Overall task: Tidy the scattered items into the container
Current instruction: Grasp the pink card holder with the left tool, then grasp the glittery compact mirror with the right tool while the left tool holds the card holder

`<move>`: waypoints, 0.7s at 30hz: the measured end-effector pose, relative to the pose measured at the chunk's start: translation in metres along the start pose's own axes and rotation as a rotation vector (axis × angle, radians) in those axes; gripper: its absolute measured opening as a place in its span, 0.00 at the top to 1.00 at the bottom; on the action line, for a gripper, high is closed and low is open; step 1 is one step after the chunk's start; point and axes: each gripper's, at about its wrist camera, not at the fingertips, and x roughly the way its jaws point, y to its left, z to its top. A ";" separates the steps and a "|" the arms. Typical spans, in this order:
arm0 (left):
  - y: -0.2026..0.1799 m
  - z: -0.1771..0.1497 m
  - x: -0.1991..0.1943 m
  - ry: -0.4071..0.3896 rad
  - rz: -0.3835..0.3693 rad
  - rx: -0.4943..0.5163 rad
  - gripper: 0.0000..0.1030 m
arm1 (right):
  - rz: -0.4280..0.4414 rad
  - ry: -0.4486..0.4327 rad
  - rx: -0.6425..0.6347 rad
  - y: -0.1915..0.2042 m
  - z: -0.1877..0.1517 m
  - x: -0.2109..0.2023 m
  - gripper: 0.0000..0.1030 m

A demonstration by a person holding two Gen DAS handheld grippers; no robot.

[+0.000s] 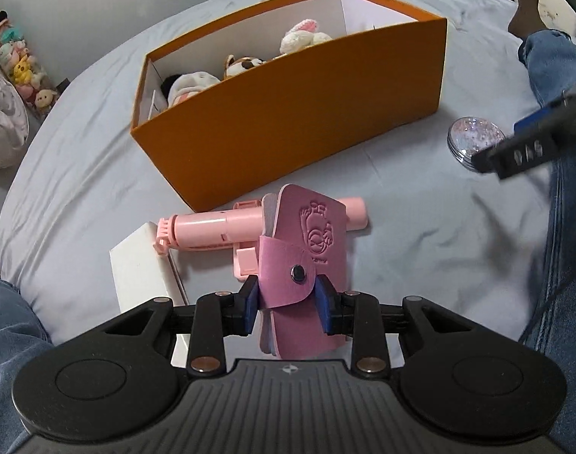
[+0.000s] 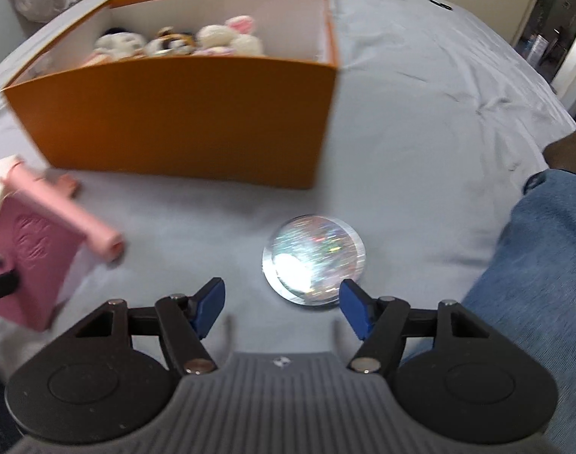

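Left gripper (image 1: pixel 288 300) clamped on pink leather pouch (image 1: pixel 305 242), lifted off the bed (image 1: pixel 420 234), orange box (image 1: pixel 288 113) at twelve o'clock. Right gripper (image 2: pixel 282 308) wide, glitter disc (image 2: pixel 313 261) at twelve o'clock, untouched.

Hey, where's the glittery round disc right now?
The glittery round disc lies on the grey bedsheet, just ahead of the right gripper, in front of the orange box.

Both views were evenly, softly lit, with faint shadows on the bed (image 1: pixel 80 189). Fisheye distortion curved the edges. The left view was sharp; the right was motion-blurred, and glare whitened part of the glitter disc (image 2: pixel 313 261).
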 end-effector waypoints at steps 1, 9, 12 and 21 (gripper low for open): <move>0.001 0.001 0.001 0.003 -0.003 -0.011 0.61 | -0.004 0.006 0.007 -0.005 0.002 0.003 0.32; 0.010 0.006 0.006 0.027 -0.089 -0.099 0.57 | -0.031 0.054 -0.097 -0.003 0.010 0.028 0.27; 0.014 0.007 0.007 0.042 -0.133 -0.145 0.57 | -0.025 0.085 -0.130 0.001 0.010 0.037 0.27; 0.017 0.005 0.007 0.064 -0.165 -0.176 0.59 | -0.036 0.113 -0.146 0.003 0.014 0.053 0.26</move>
